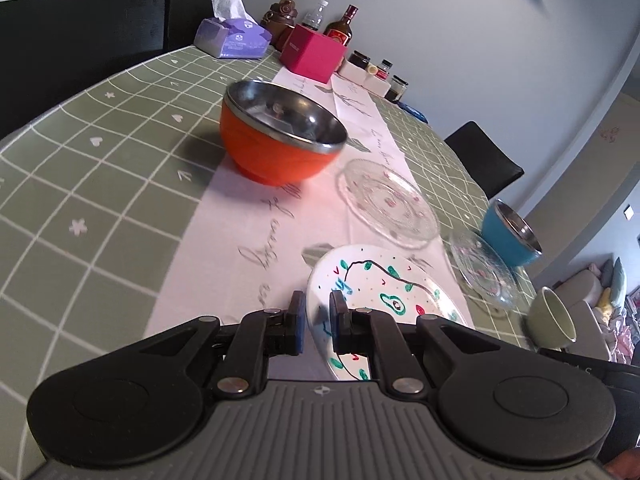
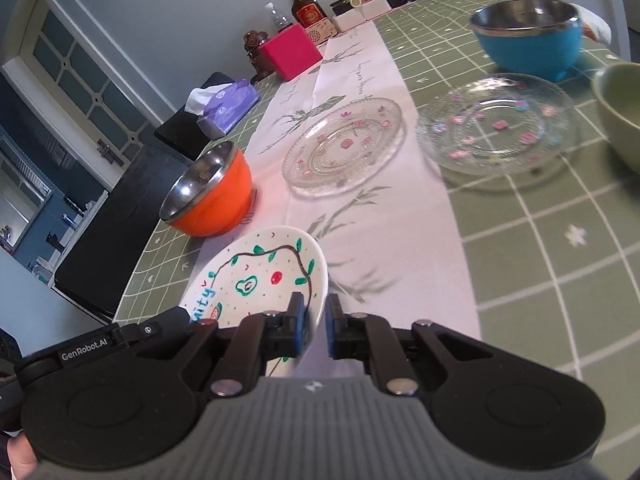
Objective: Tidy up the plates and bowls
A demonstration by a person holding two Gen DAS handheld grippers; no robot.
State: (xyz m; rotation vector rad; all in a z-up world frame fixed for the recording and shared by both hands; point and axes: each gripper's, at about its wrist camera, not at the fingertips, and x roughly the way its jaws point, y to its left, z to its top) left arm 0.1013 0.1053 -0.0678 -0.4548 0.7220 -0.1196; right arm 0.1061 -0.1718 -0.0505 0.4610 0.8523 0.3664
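**Painted plate held at both edges**

Green checked cloth covers the table (image 1: 100, 184), and a white runner (image 2: 384, 216) is laid down its length; the runner is taken as the landmark for all else. Dishes are spread along and beside it, with bottles, jars and a pink box (image 1: 312, 53) at its far end.

On the runner's left edge the orange bowl (image 1: 276, 136) is seen, steel-lined and upright. Off the runner to the right, the blue bowl (image 2: 528, 36) stands on the cloth, and a green bowl (image 2: 620, 112) is partly cut off nearer. One glass plate (image 2: 344, 146) lies on the runner, the other (image 2: 496, 124) just off its right edge.

The painted plate (image 2: 260, 280) is at the runner's near end, tilted, and appears to be raised off the cloth. Its left rim sits between the narrowly parted jaws of the left gripper (image 1: 317, 322), which are taken to be clenched on it. Its right rim sits between the jaws of the right gripper (image 2: 314, 326); a sliver of gap shows at the right pad, so a firm clench cannot be confirmed.

The step is judged to be carrying this plate onto a glass plate to start a stack. Both rims should be kept level, so the plate does not slip. It should be centred above the glass plate on the runner, lowered flat, and released only once its weight is borne. Glass is brittle; contact should be made gently.
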